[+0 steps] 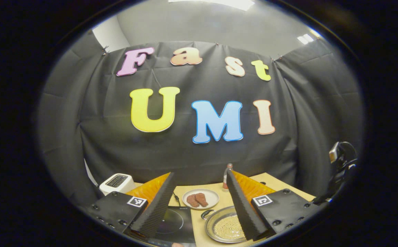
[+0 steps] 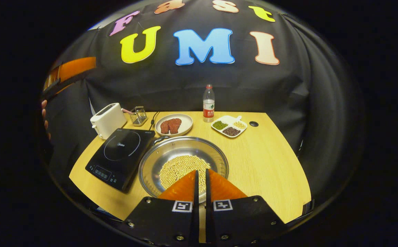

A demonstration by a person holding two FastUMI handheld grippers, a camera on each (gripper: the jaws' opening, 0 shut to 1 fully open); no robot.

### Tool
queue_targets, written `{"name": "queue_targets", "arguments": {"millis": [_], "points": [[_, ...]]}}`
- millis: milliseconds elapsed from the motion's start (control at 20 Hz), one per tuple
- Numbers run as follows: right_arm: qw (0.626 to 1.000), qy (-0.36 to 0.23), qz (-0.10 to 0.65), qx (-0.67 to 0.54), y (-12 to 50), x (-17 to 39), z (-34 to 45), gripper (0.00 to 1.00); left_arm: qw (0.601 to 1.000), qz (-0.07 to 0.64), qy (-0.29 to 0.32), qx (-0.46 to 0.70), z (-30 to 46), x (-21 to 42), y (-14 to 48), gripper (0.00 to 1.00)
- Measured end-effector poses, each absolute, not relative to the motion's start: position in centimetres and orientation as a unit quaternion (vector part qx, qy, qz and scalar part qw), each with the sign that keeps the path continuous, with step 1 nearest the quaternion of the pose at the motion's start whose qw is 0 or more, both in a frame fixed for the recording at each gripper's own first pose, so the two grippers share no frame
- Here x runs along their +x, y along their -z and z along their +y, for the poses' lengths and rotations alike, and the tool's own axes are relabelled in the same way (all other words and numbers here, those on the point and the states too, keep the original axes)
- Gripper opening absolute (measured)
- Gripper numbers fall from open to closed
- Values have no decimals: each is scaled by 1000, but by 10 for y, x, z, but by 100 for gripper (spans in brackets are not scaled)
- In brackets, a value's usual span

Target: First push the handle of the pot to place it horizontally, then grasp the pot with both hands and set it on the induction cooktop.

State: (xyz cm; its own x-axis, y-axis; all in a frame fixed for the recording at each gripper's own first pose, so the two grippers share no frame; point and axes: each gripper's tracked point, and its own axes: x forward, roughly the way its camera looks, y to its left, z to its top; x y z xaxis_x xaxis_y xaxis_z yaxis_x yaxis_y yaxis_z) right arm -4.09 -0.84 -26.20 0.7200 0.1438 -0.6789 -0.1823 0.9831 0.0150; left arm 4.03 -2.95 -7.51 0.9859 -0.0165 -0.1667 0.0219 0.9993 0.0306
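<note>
Pot [image 2: 183,164] on wooden table [image 2: 267,161] — beside induction cooktop [image 2: 120,157]

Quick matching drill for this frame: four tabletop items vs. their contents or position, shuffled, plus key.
Items:
1. pot
2. round plate
3. divided dish
4. toaster

Descriptions:
A. back left corner of the table, behind the induction cooktop
B. three separate kinds of beans
C. two reddish-brown pieces of meat
D. pale yellow beans, right of the cooktop

Pairs: 1-D, 2-C, 3-B, 4-A
</note>
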Motion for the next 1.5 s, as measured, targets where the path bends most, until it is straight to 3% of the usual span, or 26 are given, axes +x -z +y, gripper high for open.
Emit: {"name": "queue_targets", "arguments": {"millis": [450,750,1050,1100,1500], "points": [[847,-124,518,-11,342,-80,-7,7,995,93,-7,19,-22,45,81,96],[806,-129,577,3,370,-92,-3,7,994,102,-17,23,-20,48,89,96],[795,-124,594,-2,386,-91,-8,6,993,110,-27,25,-13,52,96,96],[795,-124,593,-3,387,-88,-9,1,993,112,-28,25,-12,52,98,96],[811,-102,573,-61,393,-64,-44,1,992,120,-22,25,-16,56,106,95]]}}
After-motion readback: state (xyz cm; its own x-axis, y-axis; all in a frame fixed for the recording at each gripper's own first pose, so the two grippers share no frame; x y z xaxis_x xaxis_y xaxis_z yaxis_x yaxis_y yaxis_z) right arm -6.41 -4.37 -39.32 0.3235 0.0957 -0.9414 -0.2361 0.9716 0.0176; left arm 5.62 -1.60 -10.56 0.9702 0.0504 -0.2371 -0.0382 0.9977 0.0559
